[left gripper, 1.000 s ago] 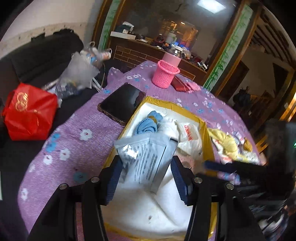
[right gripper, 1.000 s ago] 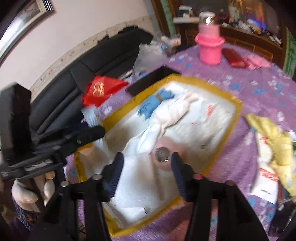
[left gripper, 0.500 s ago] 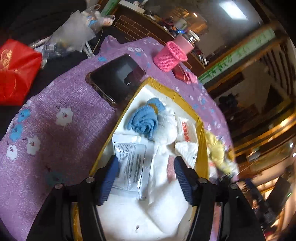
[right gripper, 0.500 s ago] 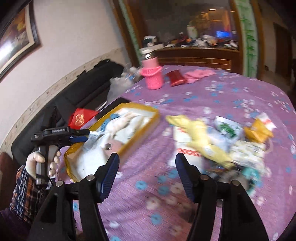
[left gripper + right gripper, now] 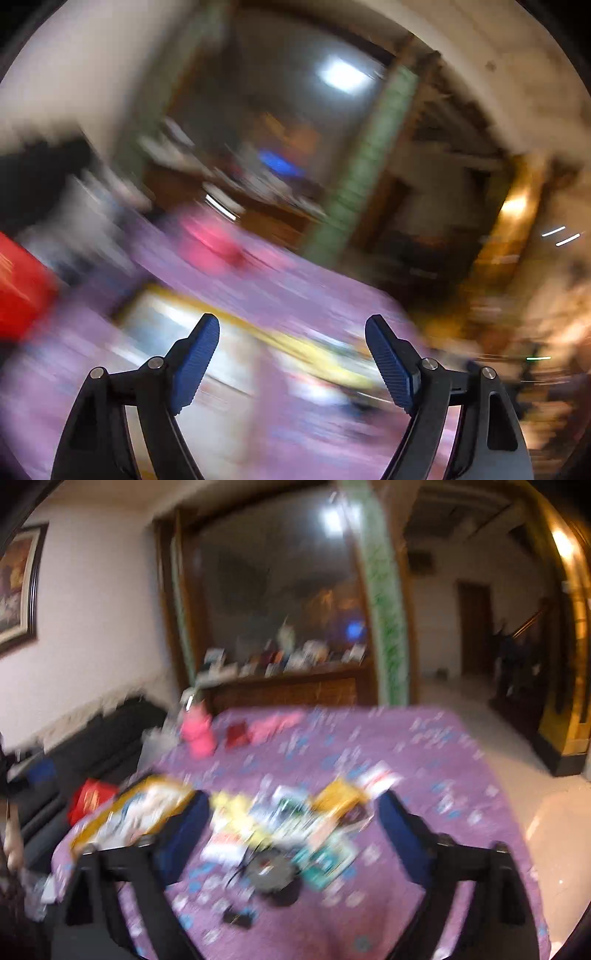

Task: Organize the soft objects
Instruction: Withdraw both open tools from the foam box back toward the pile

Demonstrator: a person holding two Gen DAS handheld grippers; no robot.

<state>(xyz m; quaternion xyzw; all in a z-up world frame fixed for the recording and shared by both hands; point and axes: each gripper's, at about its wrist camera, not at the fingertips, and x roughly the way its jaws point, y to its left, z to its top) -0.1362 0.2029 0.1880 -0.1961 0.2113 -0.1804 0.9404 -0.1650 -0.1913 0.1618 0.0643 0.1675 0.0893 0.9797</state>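
Note:
Both views are motion-blurred. The yellow-rimmed box with white and blue soft things sits at the table's left; in the left wrist view it is a blur. A pile of soft items and packets, including a yellow cloth, lies mid-table. My left gripper is open and empty, raised above the box. My right gripper is open and empty, held high over the pile.
A purple flowered cloth covers the table. A pink cup and pink cloth sit at the far edge. A red bag lies on the black sofa to the left. A dark round object lies near the pile.
The left gripper dropped the grey packet into the box, then lifted and swung upward. The right gripper pulled back from the box and now faces the pile on the table.

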